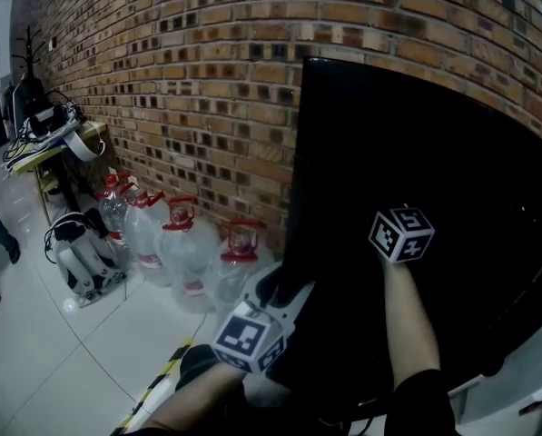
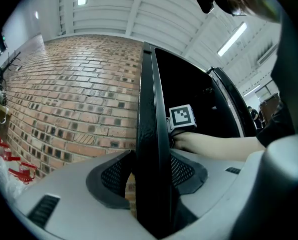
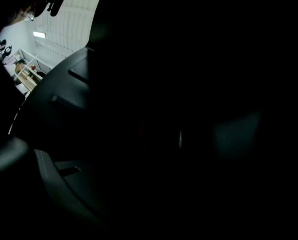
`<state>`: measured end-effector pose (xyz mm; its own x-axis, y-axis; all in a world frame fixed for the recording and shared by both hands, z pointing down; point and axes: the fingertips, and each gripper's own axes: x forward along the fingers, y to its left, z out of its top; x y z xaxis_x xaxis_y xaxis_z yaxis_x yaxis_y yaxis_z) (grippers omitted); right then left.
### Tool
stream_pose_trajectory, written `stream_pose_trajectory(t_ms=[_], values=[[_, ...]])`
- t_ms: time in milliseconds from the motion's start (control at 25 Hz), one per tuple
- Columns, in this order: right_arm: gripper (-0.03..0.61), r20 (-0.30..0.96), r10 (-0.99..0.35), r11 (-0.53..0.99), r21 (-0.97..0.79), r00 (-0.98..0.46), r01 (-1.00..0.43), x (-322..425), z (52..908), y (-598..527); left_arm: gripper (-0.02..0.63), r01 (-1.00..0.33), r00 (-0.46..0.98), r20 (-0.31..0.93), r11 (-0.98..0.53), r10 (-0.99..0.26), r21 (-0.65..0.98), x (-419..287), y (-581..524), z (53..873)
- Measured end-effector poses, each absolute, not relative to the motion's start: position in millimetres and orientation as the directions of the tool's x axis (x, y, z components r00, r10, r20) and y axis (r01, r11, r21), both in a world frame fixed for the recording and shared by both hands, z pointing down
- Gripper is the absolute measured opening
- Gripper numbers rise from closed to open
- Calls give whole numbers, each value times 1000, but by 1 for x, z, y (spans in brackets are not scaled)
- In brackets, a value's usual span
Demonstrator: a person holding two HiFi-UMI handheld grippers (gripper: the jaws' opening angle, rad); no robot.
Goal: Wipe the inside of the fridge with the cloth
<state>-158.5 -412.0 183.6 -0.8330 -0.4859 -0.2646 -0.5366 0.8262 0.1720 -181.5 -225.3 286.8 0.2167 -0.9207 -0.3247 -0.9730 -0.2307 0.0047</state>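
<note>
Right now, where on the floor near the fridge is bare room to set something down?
Free: the tiled floor between the water jugs and the striped tape. Crowded: the foot of the brick wall, lined with jugs up to the fridge door.

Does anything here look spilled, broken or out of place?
Nothing stands out. The water jugs stand upright along the brick wall. The left hand-held gripper clamps the fridge's black edge; inside, where the right hand-held gripper reaches, is too dark to judge.
</note>
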Motion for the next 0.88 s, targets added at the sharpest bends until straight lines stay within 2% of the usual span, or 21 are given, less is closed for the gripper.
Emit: stream_pose_trajectory(t_ms=[560, 880], values=[[77, -209, -626, 745, 121, -751, -656, -163, 184, -488, 206, -973, 219, -329, -229, -919, -7, -180, -227, 284], [75, -197, -652, 721, 139, -732, -679, -162, 187, -492, 204, -975, 217, -339, -223, -916, -19, -183, -227, 285]])
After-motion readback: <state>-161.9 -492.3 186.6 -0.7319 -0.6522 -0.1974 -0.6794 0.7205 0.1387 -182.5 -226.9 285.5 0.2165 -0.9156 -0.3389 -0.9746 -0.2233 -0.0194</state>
